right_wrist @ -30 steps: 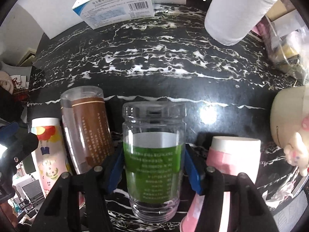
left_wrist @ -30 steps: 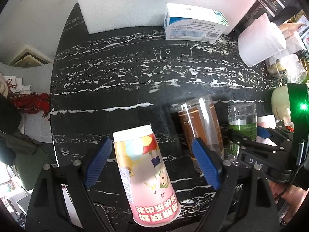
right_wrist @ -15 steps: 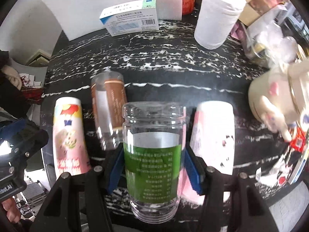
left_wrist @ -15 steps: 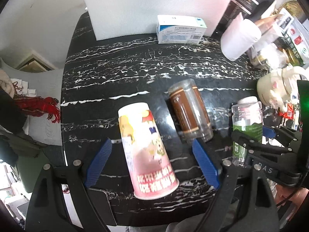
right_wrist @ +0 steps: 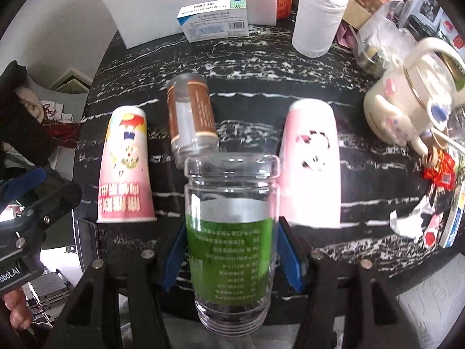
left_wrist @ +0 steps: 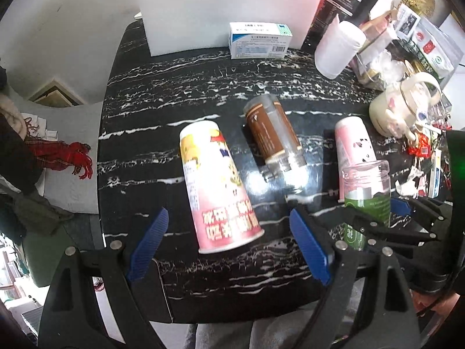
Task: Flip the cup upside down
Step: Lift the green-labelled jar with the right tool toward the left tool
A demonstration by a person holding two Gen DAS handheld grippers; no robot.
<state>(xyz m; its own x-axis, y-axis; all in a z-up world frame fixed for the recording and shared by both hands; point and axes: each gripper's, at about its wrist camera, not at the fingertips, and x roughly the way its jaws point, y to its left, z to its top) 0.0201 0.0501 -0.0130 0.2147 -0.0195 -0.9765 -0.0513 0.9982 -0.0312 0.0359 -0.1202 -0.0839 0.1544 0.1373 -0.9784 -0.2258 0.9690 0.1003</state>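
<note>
My right gripper (right_wrist: 232,250) is shut on a clear glass cup with a green label (right_wrist: 229,232), held above the black marble table's front edge; it also shows in the left wrist view (left_wrist: 366,197). My left gripper (left_wrist: 229,241) is open and empty, raised above a cartoon paper cup (left_wrist: 218,186) that stands upside down. A brown-label glass cup (left_wrist: 270,136) and a pink paper cup (left_wrist: 353,142) also stand upside down on the table (left_wrist: 174,87).
A blue-white medicine box (left_wrist: 258,40) and a white foam board (left_wrist: 218,8) stand at the back. A white jar (left_wrist: 338,48), a cream teapot (left_wrist: 404,107) and packaging clutter fill the right side. A red scarf (left_wrist: 58,157) lies left of the table.
Both grippers have pulled back and risen from the table. The right one carries the green-label cup up with it. The left one has left the cartoon cup standing.
</note>
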